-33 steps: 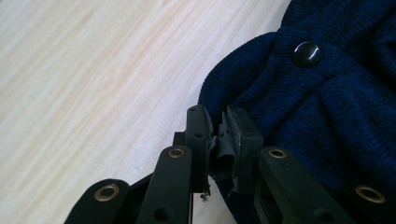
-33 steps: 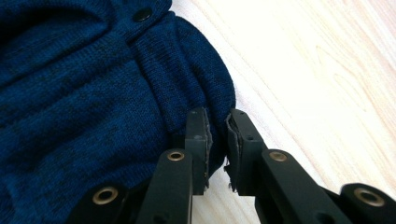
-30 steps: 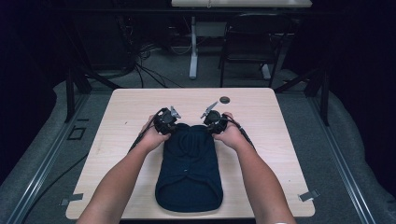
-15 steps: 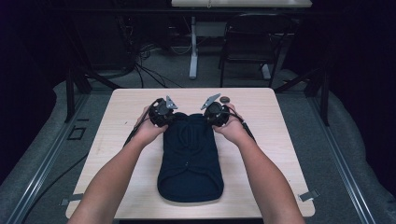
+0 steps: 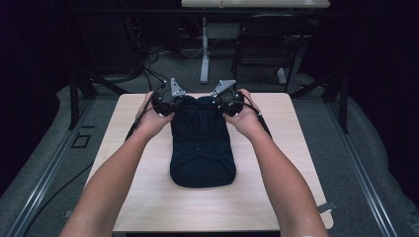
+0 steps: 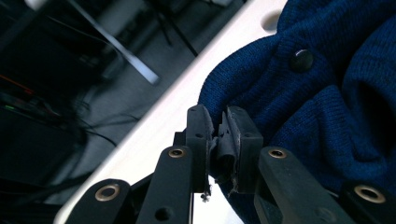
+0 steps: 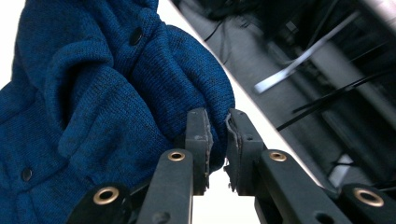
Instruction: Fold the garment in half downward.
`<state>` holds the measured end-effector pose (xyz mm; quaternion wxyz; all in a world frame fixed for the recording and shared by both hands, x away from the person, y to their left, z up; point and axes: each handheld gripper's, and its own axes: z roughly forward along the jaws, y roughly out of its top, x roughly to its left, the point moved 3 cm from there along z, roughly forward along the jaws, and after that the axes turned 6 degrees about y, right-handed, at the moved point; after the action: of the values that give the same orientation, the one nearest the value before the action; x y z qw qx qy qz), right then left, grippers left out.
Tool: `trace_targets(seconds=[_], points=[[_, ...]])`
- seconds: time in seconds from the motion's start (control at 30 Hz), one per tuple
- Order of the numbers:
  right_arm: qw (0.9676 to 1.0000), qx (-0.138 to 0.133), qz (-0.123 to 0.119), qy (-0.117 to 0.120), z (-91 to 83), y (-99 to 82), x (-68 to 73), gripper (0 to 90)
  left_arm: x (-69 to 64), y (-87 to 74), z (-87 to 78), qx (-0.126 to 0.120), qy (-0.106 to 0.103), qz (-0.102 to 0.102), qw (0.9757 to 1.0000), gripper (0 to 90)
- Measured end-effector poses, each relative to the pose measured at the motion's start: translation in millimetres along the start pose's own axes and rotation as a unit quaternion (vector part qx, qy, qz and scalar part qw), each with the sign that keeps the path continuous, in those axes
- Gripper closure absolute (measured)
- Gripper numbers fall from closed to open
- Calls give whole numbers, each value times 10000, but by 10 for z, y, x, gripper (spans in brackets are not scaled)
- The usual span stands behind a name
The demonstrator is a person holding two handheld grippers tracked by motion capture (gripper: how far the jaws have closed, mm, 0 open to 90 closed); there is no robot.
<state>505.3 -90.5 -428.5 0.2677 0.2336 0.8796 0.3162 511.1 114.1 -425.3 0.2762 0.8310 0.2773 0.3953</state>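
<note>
Both claws had risen since the earlier frame, the left claw (image 5: 165, 101) and right claw (image 5: 226, 100) each clamped on the blue cardigan's (image 5: 201, 143) far edge above the table (image 5: 276, 197); chair (image 5: 262, 49) beyond.

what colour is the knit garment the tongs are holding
Dark blue knit garment with dark buttons; shows best in the right gripper view.

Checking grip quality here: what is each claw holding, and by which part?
Both hold the blue sweater: the left claw and the right claw each pinch a fold at its far edge.
</note>
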Motion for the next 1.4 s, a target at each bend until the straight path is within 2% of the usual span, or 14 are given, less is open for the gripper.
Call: trace_targets(seconds=[0.07,0.13,0.17,0.27,0.43,0.63,0.83,1.1,1.27,1.4], points=[[9997,-193,23,-166,-51,64,-19,794,54,66,-70,-229,206,1,9995,805],[9984,-421,35,-369,-117,128,-37,792,84,92,-108,-328,257,-58,9991,805],[9984,-429,49,-368,-117,131,-38,791,89,89,-109,-318,254,-30,9992,805],[9986,-381,-5,-364,-87,112,-24,790,38,46,-79,-313,249,-13,9992,805],[9991,-280,60,-308,-8,24,28,789,-59,-53,-23,-238,188,-35,9995,805],[9996,-156,41,-245,65,-59,82,789,-160,-134,8,-212,150,45,9997,805],[9996,-145,45,-225,84,-75,104,790,-181,-155,7,-170,181,121,9996,805],[9997,-146,65,-192,83,-89,108,789,-178,-156,13,-172,119,65,9998,805],[9998,-143,27,-153,68,-110,115,788,-201,-162,-12,-210,57,34,9998,805],[9998,-153,-41,-149,30,-130,129,787,-221,-157,-68,-332,66,115,9994,805]])
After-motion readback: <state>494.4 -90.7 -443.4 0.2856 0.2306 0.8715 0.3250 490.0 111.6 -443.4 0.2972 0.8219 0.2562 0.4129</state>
